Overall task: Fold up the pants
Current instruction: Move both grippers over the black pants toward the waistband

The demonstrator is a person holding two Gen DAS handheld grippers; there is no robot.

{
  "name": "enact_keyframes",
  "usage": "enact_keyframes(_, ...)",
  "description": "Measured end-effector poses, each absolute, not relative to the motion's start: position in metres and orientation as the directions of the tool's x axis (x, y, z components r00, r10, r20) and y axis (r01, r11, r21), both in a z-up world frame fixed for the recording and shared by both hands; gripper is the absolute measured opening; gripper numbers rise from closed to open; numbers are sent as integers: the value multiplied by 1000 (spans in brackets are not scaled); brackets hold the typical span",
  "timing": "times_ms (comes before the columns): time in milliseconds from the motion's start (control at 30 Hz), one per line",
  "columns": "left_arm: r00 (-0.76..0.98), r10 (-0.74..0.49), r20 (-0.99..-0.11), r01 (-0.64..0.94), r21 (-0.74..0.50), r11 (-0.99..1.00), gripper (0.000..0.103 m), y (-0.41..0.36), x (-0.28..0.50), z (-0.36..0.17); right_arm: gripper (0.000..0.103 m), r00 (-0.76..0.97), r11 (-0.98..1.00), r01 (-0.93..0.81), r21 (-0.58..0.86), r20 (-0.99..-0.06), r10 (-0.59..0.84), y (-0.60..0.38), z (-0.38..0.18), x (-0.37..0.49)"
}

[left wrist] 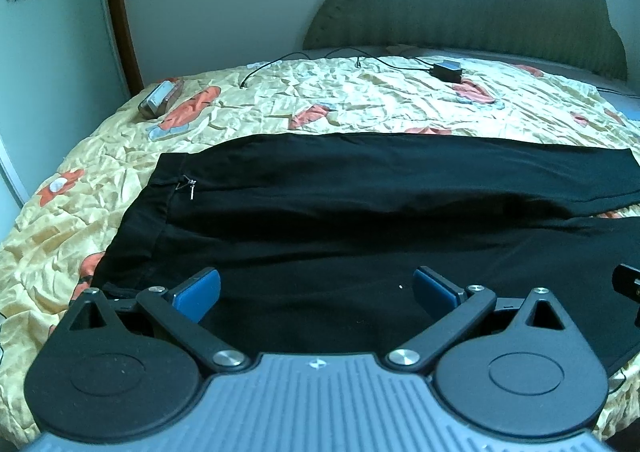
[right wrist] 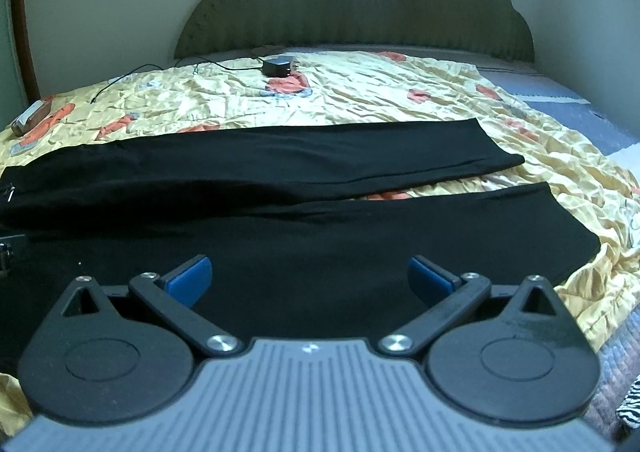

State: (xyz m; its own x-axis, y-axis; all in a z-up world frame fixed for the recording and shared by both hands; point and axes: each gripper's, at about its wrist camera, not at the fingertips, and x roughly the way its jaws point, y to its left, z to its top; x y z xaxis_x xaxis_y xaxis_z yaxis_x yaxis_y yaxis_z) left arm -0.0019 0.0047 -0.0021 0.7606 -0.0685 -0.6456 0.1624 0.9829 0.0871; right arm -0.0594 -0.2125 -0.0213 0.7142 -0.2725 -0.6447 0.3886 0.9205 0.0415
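Observation:
Black pants (left wrist: pixel 340 211) lie flat across the bed, waistband to the left with a small zipper pull (left wrist: pixel 191 187), legs running right. In the right wrist view the two legs (right wrist: pixel 320 171) spread apart slightly, cuffs at the right. My left gripper (left wrist: pixel 316 294) is open, hovering over the near edge of the pants by the waist end. My right gripper (right wrist: pixel 308 280) is open over the near leg. Both are empty. Part of the right gripper shows at the right edge of the left wrist view (left wrist: pixel 630 284).
The bed has a crumpled yellow floral cover (left wrist: pixel 360 99). A black charger with cable (left wrist: pixel 446 71) lies near the padded headboard (left wrist: pixel 480 11). A small case (left wrist: pixel 158 101) sits at the far left of the bed. A wall stands left.

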Motion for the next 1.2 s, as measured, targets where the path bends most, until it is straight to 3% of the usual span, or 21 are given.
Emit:
enact_keyframes(433, 780, -28, -626, 131, 119, 984, 103, 40, 20, -9, 103, 717, 940, 340, 26, -654, -241, -207, -25, -50)
enact_keyframes(533, 810, 12, -587, 120, 186, 975, 103, 56, 31, -4, 103, 718, 949, 315, 19, -658, -226, -205, -25, -44)
enact_keyframes(700, 844, -36, -535, 148, 168, 974, 103, 106, 63, 10, 103, 718, 952, 306, -4, -655, -233, -205, -21, -34)
enact_keyframes(867, 889, 22, -457, 102, 244, 965, 103, 150, 97, 8, 103, 716, 941, 332, -59, -635, -292, -204, -20, -21)
enact_keyframes(1200, 826, -179, -535, 271, 98, 958, 103, 197, 171, -20, 103, 718, 944, 296, -148, -617, -322, -194, -17, 18)
